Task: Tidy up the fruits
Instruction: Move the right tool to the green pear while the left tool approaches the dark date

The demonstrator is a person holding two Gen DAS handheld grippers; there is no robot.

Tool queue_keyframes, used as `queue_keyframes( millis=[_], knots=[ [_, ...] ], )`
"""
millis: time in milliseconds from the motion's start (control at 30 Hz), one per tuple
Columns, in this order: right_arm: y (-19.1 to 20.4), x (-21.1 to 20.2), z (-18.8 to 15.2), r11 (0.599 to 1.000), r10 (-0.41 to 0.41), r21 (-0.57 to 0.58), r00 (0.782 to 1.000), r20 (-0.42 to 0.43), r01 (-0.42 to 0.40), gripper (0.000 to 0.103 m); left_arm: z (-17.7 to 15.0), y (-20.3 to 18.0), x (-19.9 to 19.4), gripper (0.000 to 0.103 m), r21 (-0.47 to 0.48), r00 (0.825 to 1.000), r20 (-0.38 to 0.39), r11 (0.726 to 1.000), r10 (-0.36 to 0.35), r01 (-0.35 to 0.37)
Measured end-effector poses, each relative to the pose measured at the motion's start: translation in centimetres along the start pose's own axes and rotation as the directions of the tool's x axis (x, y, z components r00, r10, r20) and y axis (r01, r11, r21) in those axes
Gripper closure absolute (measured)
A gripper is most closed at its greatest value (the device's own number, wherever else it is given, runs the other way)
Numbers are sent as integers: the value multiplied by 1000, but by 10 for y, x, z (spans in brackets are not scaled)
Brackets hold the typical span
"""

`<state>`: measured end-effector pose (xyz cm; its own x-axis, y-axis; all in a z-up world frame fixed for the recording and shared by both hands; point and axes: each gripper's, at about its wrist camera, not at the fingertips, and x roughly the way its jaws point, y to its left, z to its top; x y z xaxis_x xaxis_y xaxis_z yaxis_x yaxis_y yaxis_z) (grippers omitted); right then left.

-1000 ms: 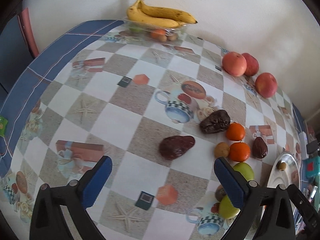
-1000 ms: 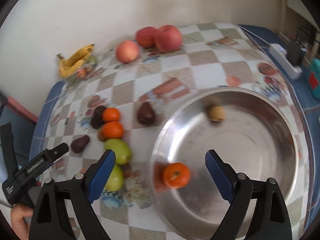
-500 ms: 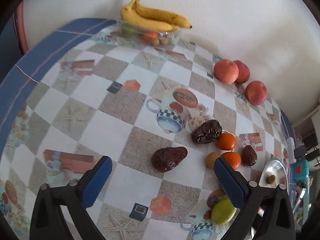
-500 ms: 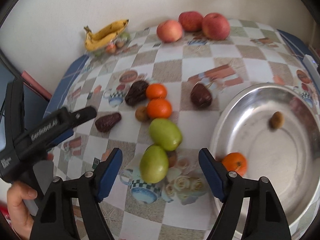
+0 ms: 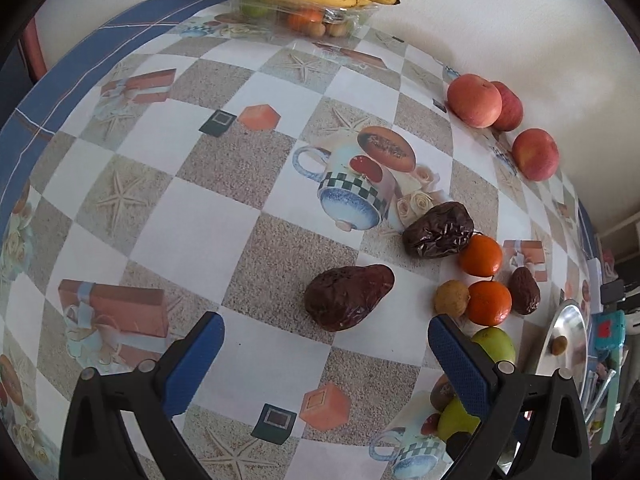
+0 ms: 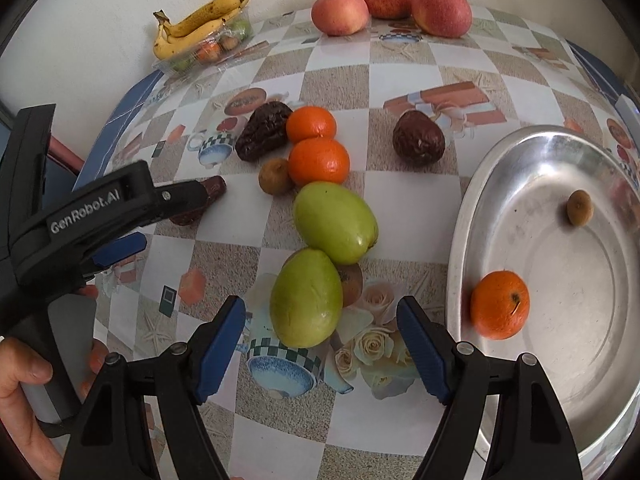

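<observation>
Your left gripper [image 5: 325, 338] is spread wide, the dark avocado [image 5: 349, 296] lying just beyond its jaws, centred between them. Your right gripper [image 6: 321, 322] is also spread, the near green fruit [image 6: 306, 298] between its fingertips, touching neither. Far left, a clear tray [image 6: 200, 54] carries bananas [image 6: 200, 24]. Right, the steel bowl [image 6: 460, 240] holds an orange [image 6: 500, 305] and a small brown fruit [image 6: 579, 207].

Three red apples [image 6: 388, 8] sit at the worktop's far edge by the wall, and bananas [image 6: 196, 26] lie across a clear tray in the far left corner. Mid-worktop cluster two oranges [image 6: 316, 144], three wrinkled dark fruits [image 6: 418, 142] and two green fruits [image 6: 320, 260] touching. Inside the steel dish [image 6: 472, 208] at the right edge rest one orange [image 6: 500, 304] and a small brown fruit [image 6: 579, 208].
</observation>
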<state>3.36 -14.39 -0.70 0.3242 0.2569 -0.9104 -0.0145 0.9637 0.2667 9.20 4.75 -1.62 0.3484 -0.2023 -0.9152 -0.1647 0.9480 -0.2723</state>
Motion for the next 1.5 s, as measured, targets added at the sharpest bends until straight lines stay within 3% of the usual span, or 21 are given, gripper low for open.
queue_keyframes(
  millis=[467,600,800,1000,1033,1100,1233,1400,1500],
  knots=[
    [-2,9,-2,999,20,33,1000,-16,-19,23,11,11,8,0,-35,1000,-17,999,6,-7],
    [7,14,-3,1000,-12,6,1000,-14,12,16,15,4,13,0,23,999,-17,999,31,-31],
    [21,23,-7,986,-161,-39,987,8,161,16,17,-8,21,0,138,995,-18,986,95,-92],
    [31,32,-7,967,-249,-48,968,16,249,14,23,-13,31,0,228,986,-6,960,167,-161],
    [32,34,-7,966,-256,-43,967,13,256,6,23,-13,33,0,246,982,-1,951,191,-185],
    [32,40,-7,969,-247,-34,969,-13,246,0,27,-15,37,0,265,982,7,946,191,-186],
    [34,43,-5,966,-258,-23,966,-15,257,0,29,-12,37,0,290,984,3,941,180,-173],
    [36,41,-16,961,-275,10,958,85,275,0,26,-7,36,0,298,985,32,939,169,-171],
    [40,41,-24,960,-279,21,957,78,278,0,26,-4,35,0,298,985,34,939,169,-171]
  ],
)
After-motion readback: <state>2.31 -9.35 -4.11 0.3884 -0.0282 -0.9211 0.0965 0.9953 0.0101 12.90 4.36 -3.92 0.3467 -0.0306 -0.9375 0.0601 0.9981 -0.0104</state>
